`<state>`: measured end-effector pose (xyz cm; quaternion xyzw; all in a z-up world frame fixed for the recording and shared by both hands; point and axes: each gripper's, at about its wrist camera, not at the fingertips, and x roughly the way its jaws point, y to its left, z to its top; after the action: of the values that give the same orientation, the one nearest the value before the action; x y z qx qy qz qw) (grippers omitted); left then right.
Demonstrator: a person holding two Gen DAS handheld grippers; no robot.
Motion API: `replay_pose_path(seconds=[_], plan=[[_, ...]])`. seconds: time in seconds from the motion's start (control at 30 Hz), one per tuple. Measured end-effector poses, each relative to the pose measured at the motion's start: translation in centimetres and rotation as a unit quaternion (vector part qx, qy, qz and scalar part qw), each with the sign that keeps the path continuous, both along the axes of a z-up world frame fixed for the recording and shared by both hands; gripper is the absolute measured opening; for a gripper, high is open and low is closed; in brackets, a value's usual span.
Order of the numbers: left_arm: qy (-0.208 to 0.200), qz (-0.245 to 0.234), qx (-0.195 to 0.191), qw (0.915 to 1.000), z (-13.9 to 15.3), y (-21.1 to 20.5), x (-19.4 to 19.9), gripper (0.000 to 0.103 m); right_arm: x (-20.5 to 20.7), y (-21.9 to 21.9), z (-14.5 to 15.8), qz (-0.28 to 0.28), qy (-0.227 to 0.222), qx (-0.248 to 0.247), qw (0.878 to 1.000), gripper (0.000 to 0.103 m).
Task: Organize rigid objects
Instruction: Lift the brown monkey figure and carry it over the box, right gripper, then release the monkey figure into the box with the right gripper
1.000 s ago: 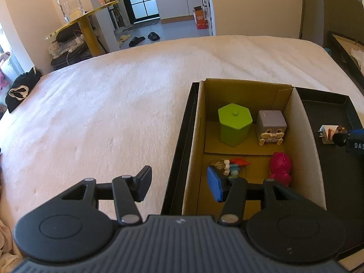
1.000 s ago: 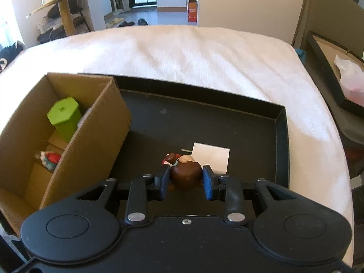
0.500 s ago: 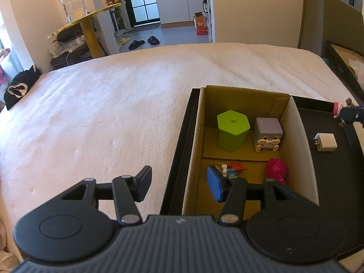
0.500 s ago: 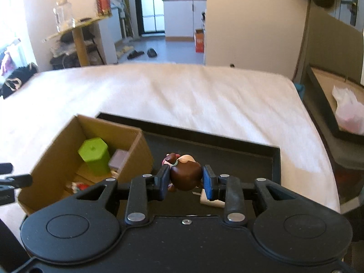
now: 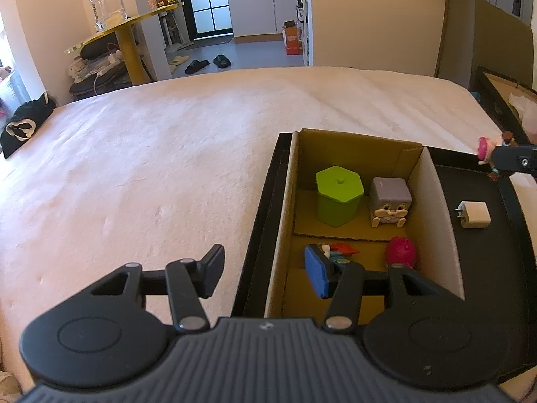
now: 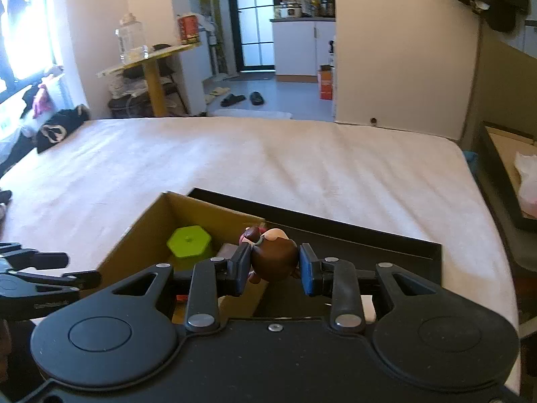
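Observation:
My right gripper (image 6: 274,268) is shut on a small brown-headed toy figure (image 6: 273,258) and holds it in the air above the cardboard box's right wall. The figure also shows at the far right of the left wrist view (image 5: 486,149). The cardboard box (image 5: 433,201) sits in a black tray (image 5: 486,268) and holds a green hexagonal container (image 5: 339,194), a grey cube toy (image 5: 391,201), a pink toy (image 5: 401,252) and a small red-capped figure (image 5: 339,252). A white charger plug (image 5: 473,215) lies on the tray. My left gripper (image 5: 265,273) is open and empty over the box's left wall.
The tray rests on a wide bed with a pale cover (image 5: 167,168). Another black tray with a pink bag (image 6: 523,181) stands off the bed's right edge. A yellow side table with a glass jar (image 5: 107,3) stands beyond the bed.
My right gripper has lifted the brown figure up from the tray floor and carried it left, above the box. The left gripper has risen slightly and stays open.

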<state>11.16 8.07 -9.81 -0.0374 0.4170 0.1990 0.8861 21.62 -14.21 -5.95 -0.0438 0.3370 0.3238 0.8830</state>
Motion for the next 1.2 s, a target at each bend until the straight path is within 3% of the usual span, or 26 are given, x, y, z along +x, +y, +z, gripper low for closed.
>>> replay_pose_path(seconds=[0.23,0.43,0.7,1.03,1.1,1.2], plan=[[-0.011,-0.007,-0.010,0.9999,0.0,0.2,-0.1,0.047,-0.3,0.9,-0.5,0.030,0.017,0.014,0.999,0.031],[-0.012,-0.010,-0.031,0.9994,-0.5,0.8,-0.1,0.029,-1.0,2.6,-0.5,0.051,0.011,0.012,0.999,0.031],[-0.017,-0.021,-0.067,0.9974,-1.0,1.9,-0.4,0.013,-1.8,5.2,-1.5,0.073,0.004,-0.018,0.997,0.031],[-0.026,-0.029,-0.101,0.9942,-1.6,3.0,-0.6,0.010,-3.2,7.9,-3.4,0.099,-0.021,-0.065,0.993,0.031],[-0.026,-0.027,-0.106,0.9936,-1.7,3.3,-0.6,0.010,-3.5,8.2,-3.6,0.101,-0.027,-0.079,0.991,0.041],[-0.028,-0.025,-0.114,0.9928,-1.7,3.6,-0.6,0.010,-3.7,8.0,-3.3,0.101,-0.028,-0.084,0.991,0.043]])
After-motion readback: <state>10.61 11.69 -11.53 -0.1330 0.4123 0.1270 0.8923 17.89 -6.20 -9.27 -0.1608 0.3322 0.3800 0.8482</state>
